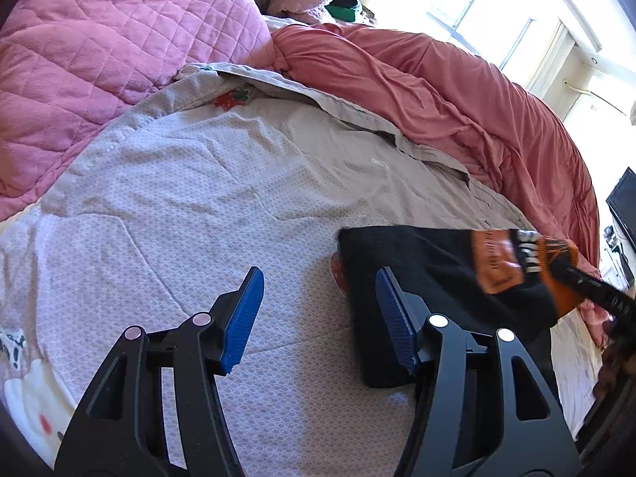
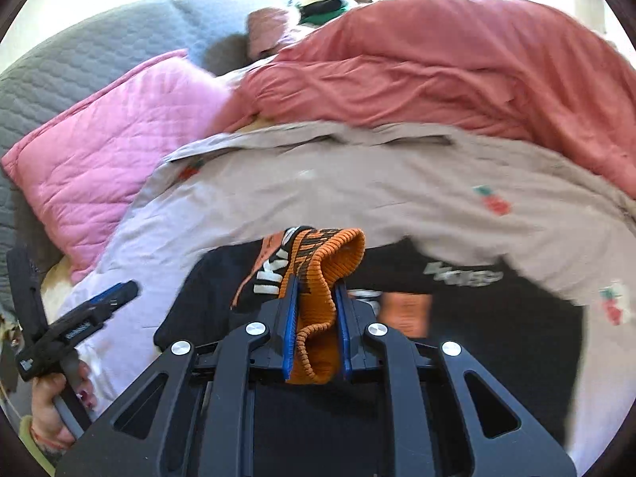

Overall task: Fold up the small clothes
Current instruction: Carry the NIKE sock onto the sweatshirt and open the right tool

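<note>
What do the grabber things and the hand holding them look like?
Both grippers, left and right, have black frames with triangular cut-outs, round silver bolts and ribbed blue pads. The hand has dark red nail polish, a yellow-green sleeve and a red wristband.

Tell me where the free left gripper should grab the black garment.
Take the black garment at its near-left edge on the bed sheet, approaching from the left. The left gripper is open there; the right gripper pinches the orange ribbed cuff.

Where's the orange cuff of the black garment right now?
The orange cuff is pinched in the right gripper, lifted over the black garment on the bed sheet. In the left wrist view it sits right of the open left gripper.
</note>
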